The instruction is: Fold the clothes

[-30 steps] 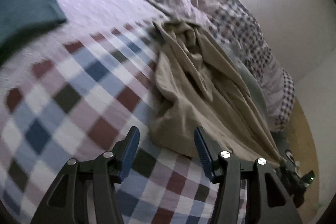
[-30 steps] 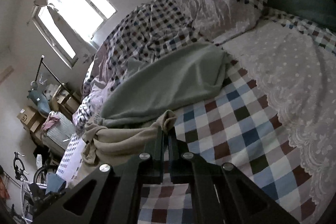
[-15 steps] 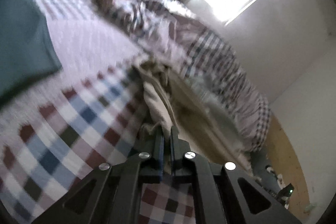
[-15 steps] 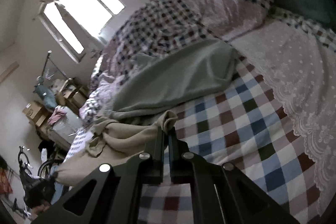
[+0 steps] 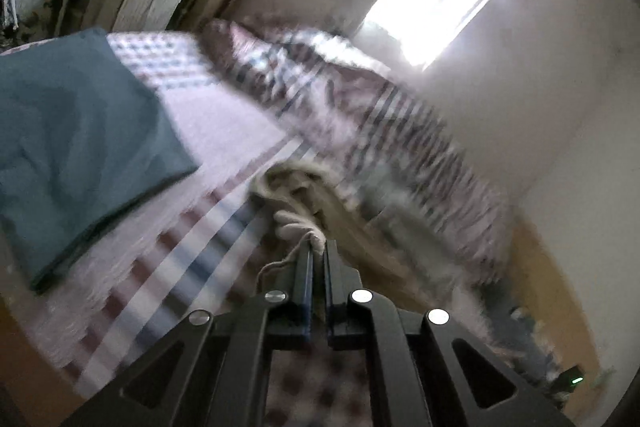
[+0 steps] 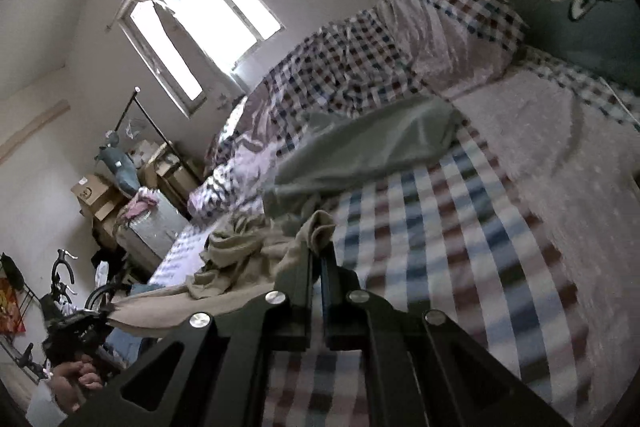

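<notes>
The beige garment (image 6: 240, 259) is lying bunched up on the bed (image 6: 460, 247), sprawled over the checked bedspread (image 6: 440, 227) near the bed's edge, and both claws are gripping it. The right claw (image 6: 318, 255) is pinched tight on a scrunched corner of the fabric, with a little tuft poking out above the tips. Same deal in the left wrist view: the left claw (image 5: 318, 251) is clamped nearly flat on a wadded fold of the beige garment (image 5: 296, 203), and what looks like a thin cord is dangling off to the side of the fingers. That view is pretty motion-blurred, so fine detail is hard to call.

Just behind the beige heap, a grey-green garment (image 6: 372, 147) is lying spread on the bedspread, touching or overlapping the beige one at its near end. Over in the left view a dark teal cloth (image 5: 76, 143) is lying flat on the bed, well apart from the beige pile.

Further back, a rumpled checked duvet (image 6: 340, 67) and a pillow (image 6: 452, 27) are piled along the wall side. A bright window (image 6: 200, 19) is glaring above them. In the right view's corner, cardboard boxes (image 6: 94, 195) and clutter are stacking up, and a person's hand (image 6: 74, 383) is holding the other device's handle low at the frame edge.
</notes>
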A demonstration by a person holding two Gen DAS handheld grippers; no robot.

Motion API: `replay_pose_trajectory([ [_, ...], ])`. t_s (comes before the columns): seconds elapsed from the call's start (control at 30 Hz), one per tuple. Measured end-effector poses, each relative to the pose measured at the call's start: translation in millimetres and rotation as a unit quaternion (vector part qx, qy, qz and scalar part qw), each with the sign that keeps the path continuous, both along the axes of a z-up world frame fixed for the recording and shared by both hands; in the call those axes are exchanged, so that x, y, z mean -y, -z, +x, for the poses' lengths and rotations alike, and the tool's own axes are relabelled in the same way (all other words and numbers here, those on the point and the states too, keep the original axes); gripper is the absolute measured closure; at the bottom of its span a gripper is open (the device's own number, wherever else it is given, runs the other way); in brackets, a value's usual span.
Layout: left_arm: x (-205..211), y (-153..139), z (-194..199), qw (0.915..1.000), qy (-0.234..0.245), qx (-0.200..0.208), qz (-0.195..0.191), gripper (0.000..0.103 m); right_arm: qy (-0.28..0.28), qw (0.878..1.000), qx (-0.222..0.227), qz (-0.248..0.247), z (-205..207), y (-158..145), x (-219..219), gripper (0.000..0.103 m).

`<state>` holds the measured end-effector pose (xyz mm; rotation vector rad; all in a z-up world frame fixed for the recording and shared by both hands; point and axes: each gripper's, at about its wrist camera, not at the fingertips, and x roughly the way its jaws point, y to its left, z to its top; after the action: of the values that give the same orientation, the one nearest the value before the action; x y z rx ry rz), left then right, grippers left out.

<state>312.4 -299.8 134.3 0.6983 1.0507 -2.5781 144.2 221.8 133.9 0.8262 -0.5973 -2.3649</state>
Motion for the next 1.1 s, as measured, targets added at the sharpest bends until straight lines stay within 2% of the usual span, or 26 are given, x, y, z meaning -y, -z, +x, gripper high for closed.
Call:
replay_pose_trajectory([
  [0.1,0,28,1,0.9988,-0.006,0.049,0.0,0.1,0.002,1.0,0.018,0.015,9,12,-4,0.101],
  [0.2,1,48,8,0.9972,-0.011,0.073,0.009,0.1,0.006,0.999,0.036,0.034,14,24,-8,0.101],
  [0.33,1,58,19,0.9967,-0.018,0.079,0.002,0.099,0.01,0.996,0.059,0.059,21,40,-13,0.1],
  [0.43,4,59,29,0.9976,-0.032,0.061,-0.001,0.097,0.014,0.994,0.077,0.078,25,52,-17,0.1],
  [0.5,7,58,35,0.9981,-0.042,0.044,0.001,0.083,0.019,0.992,0.089,0.088,28,60,-20,0.1],
  [0.57,12,60,38,0.9981,-0.051,0.035,0.007,0.051,0.048,0.99,0.105,0.079,22,64,-35,0.098],
  [0.6,14,62,40,0.9977,-0.057,0.035,0.009,0.047,0.051,0.99,0.11,0.075,20,66,-38,0.098],
  [0.73,20,69,40,0.9966,-0.066,0.046,0.017,0.046,0.054,0.989,0.127,0.058,12,71,-43,0.096],
  [0.8,17,70,39,0.9966,-0.063,0.052,0.011,0.045,0.053,0.988,0.135,0.059,10,74,-41,0.093],
  [0.87,13,71,37,0.9967,-0.058,0.056,0.001,0.045,0.049,0.986,0.145,0.06,7,77,-38,0.078],
  [0.93,7,69,34,0.9969,-0.051,0.058,-0.014,0.045,0.037,0.987,0.143,0.058,5,77,-34,0.069],
  [1.03,-2,66,32,0.997,-0.038,0.056,-0.036,0.043,0.017,0.988,0.141,0.054,1,77,-27,0.062],
  [1.1,-7,65,31,0.9967,-0.033,0.058,-0.046,0.042,0.003,0.989,0.139,0.054,-2,77,-22,0.061],
])
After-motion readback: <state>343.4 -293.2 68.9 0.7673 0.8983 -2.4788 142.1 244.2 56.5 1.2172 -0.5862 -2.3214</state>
